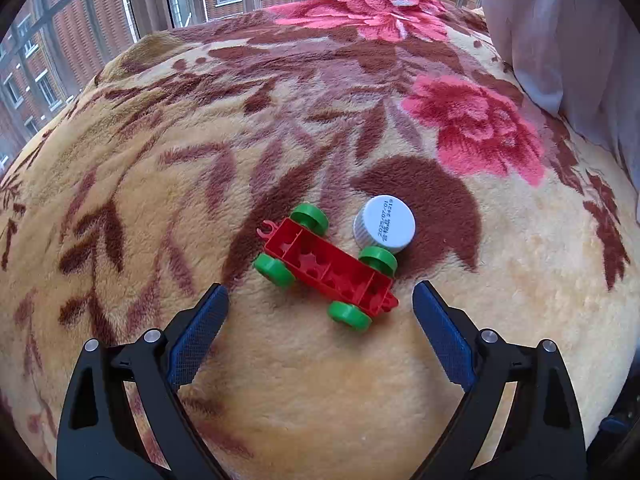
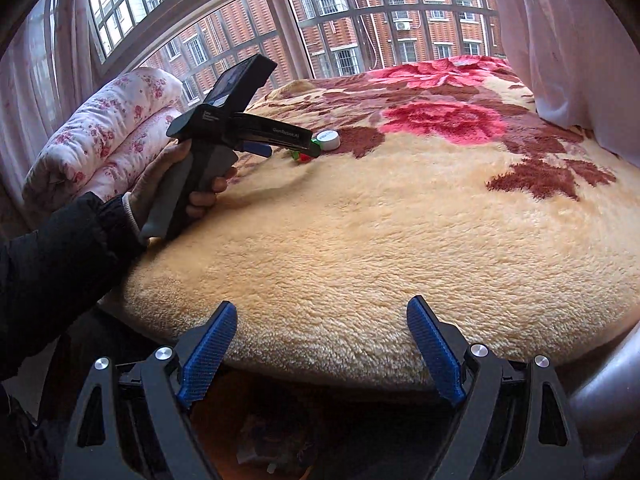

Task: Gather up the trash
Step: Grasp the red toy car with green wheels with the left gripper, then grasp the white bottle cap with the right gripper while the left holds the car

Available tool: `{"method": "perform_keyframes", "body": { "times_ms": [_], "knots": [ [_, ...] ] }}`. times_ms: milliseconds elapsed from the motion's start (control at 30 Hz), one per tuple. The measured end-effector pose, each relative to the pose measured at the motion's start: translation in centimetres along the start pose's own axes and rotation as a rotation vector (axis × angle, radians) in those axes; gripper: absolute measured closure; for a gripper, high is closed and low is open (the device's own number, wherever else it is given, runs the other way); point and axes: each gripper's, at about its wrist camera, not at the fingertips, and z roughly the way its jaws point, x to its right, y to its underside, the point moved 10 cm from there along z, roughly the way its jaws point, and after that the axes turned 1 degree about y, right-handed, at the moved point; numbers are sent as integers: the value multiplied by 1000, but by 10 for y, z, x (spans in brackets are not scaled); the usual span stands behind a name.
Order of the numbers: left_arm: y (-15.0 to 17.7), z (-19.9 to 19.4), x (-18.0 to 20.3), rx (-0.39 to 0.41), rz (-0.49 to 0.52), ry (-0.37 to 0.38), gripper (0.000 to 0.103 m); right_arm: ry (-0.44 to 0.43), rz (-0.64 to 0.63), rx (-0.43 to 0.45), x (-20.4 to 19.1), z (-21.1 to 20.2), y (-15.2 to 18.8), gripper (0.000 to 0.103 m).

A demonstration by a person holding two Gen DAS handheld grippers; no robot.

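A white bottle cap with a printed date lies on the flowered blanket. It touches an upside-down red toy car with green wheels. My left gripper is open just short of the car, with both objects ahead of its fingers. In the right wrist view the cap and car show at the far left gripper's tip. My right gripper is open and empty at the bed's near edge.
A rolled flowered quilt lies at the bed's left end. A pale curtain hangs at the right. A barred window runs behind the bed. The dark floor below the bed edge holds blurred items.
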Motion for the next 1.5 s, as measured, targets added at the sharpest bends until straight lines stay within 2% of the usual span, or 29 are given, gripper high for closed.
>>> {"method": "perform_keyframes", "body": {
  "times_ms": [133,233,300,367,633,833,1000,1133,1300,1433,1500],
  "knots": [
    [-8,13,0,-11,38,-21,12,-6,5,1,1,5,-2,16],
    [-10,13,1,12,48,-30,12,-5,4,2,0,5,-4,16],
    [-10,11,0,27,48,-33,22,-9,4,1,-2,5,-5,16],
    [-11,8,0,40,46,-25,37,-16,5,-2,-3,4,-8,16],
    [-3,-16,-6,88,1,7,37,-4,-36,20,-7,-2,-27,16],
    [28,-59,-30,131,-57,-17,37,-7,-91,34,-7,11,-60,16],
    [68,-101,-64,169,-134,-120,37,-24,-129,45,-14,39,-101,16],
    [95,-135,-85,222,-202,-196,37,-29,-139,33,-22,77,-134,15],
    [112,-147,-98,249,-262,-215,37,0,-106,-12,-21,134,-163,15],
    [122,-140,-103,239,-324,-183,37,45,-63,-64,-14,174,-177,17],
    [124,-138,-105,241,-335,-180,37,55,-42,-91,-12,189,-180,24]
  ]
}}
